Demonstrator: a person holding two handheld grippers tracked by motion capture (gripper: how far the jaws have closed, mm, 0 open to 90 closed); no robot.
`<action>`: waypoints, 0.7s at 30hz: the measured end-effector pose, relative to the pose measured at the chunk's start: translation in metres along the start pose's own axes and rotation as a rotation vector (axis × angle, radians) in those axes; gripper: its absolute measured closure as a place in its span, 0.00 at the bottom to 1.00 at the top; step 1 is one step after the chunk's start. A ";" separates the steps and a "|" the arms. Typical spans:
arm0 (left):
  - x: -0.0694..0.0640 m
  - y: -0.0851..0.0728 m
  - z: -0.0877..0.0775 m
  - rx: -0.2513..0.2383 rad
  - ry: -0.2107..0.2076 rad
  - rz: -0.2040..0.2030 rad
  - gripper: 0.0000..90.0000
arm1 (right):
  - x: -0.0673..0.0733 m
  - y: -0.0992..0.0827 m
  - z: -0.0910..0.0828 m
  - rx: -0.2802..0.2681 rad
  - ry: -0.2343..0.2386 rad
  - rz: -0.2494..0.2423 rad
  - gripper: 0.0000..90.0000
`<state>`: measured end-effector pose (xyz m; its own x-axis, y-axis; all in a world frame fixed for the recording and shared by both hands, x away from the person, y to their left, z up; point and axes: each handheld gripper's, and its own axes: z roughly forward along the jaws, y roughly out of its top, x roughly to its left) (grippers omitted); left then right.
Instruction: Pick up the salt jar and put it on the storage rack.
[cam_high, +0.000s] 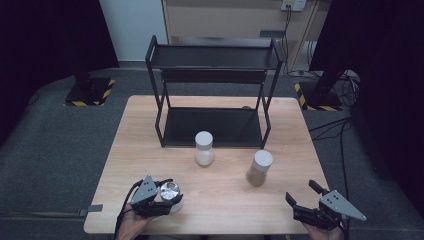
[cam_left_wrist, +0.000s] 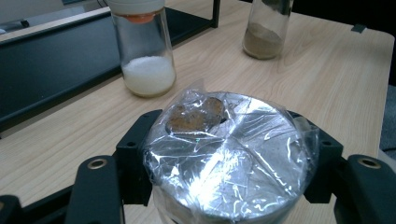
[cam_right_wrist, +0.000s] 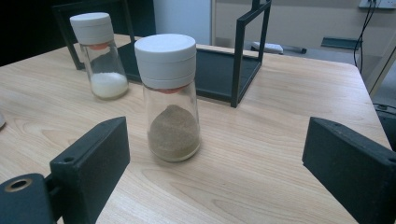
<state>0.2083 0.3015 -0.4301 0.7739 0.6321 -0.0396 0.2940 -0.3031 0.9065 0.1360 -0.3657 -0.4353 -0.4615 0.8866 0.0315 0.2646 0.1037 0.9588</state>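
Observation:
A squat jar (cam_left_wrist: 224, 158) with a shiny metal lid under crinkled clear film stands at the table's front left. My left gripper (cam_high: 169, 199) is shut on it, one black jaw pressed against each side. A glass jar of white powder (cam_high: 204, 148) with a white cap stands in front of the rack. To its right stands a like jar of brown powder (cam_high: 259, 168), which the right gripper view shows just ahead of the jaws (cam_right_wrist: 170, 102). My right gripper (cam_high: 300, 191) stands open at the front right, with nothing between its jaws.
A black two-shelf metal rack (cam_high: 212, 90) stands at the back of the wooden table (cam_high: 225, 205), both shelves bare. Dark carpet surrounds the table, with cables on the floor at the right.

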 end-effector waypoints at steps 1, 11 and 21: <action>0.000 0.002 0.000 -0.003 0.007 -0.005 0.38 | 0.000 0.000 0.000 0.000 0.000 0.000 0.08; 0.001 0.026 0.006 -0.008 0.080 -0.025 0.38 | 0.000 0.000 0.000 -0.001 0.001 0.001 0.08; 0.012 0.050 0.019 -0.014 0.137 -0.039 0.38 | -0.001 0.000 0.000 0.001 0.004 0.003 0.08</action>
<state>0.2428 0.2802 -0.3929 0.6779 0.7349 -0.0184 0.3142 -0.2670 0.9110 0.1363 -0.3664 -0.4356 -0.4639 0.8852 0.0350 0.2664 0.1017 0.9585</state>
